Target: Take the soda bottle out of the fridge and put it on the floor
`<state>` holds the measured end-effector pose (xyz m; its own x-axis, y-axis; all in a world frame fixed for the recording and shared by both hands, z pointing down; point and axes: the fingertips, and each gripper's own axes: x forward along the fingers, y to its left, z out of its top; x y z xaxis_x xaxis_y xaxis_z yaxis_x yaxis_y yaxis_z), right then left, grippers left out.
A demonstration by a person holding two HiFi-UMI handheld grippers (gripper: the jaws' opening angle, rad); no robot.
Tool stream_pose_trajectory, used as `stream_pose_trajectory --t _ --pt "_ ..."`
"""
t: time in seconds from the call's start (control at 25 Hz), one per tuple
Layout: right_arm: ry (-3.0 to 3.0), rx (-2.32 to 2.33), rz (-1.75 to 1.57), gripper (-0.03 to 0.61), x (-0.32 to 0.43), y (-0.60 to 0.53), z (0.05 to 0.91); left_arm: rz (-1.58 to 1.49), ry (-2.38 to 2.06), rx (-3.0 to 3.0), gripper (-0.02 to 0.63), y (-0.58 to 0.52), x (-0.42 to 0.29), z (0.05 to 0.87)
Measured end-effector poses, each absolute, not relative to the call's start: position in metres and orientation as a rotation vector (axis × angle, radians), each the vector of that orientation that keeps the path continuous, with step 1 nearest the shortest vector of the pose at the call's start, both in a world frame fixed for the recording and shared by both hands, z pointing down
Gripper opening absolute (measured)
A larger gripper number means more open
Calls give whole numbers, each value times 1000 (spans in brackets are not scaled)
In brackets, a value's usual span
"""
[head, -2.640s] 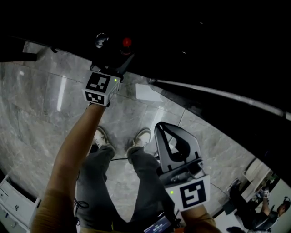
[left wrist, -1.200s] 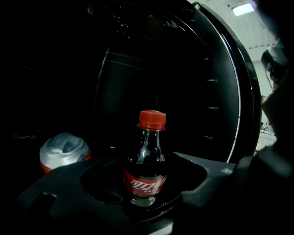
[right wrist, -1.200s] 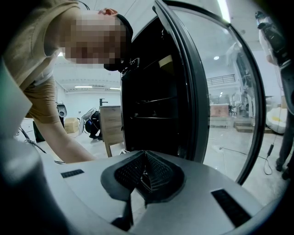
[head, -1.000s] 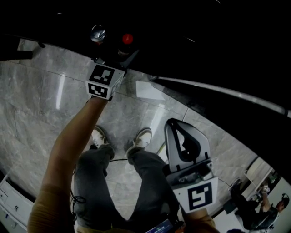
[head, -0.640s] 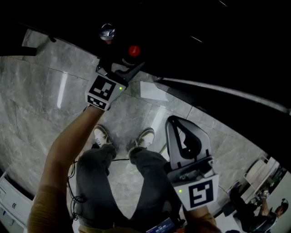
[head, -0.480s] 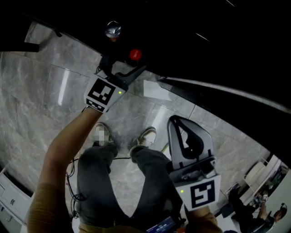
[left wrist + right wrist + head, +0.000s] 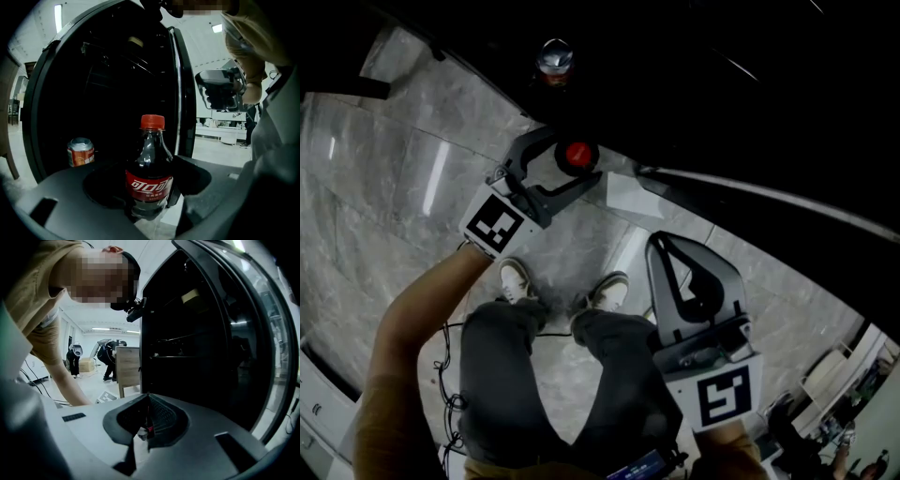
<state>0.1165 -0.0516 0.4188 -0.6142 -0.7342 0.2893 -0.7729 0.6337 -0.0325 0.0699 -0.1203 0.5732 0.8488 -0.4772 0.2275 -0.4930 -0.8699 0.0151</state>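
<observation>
The soda bottle (image 7: 149, 173) stands upright, clamped in the left gripper's (image 7: 578, 157) jaws at the mouth of the open fridge (image 7: 103, 84). A can (image 7: 80, 151) sits inside at its nine o'clock. The right gripper (image 7: 666, 251), at five o'clock, has its jaws closed on nothing.

Can: orange-red aluminium drink can (image 7: 80, 151) with a silver top, standing upright.
Cabinet: pale wooden box-shaped cabinet (image 7: 128, 366) on legs, well back.
Carton: brown cardboard box (image 7: 86, 364), just beside a dark-clothed bystander (image 7: 73, 359).
</observation>
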Motion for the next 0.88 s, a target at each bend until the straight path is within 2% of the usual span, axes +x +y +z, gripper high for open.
stream_pose_trajectory --t 0.88 --pt "-2780 1033 120 2 37 -95 533 333 -730 2907 302 -96 1 716"
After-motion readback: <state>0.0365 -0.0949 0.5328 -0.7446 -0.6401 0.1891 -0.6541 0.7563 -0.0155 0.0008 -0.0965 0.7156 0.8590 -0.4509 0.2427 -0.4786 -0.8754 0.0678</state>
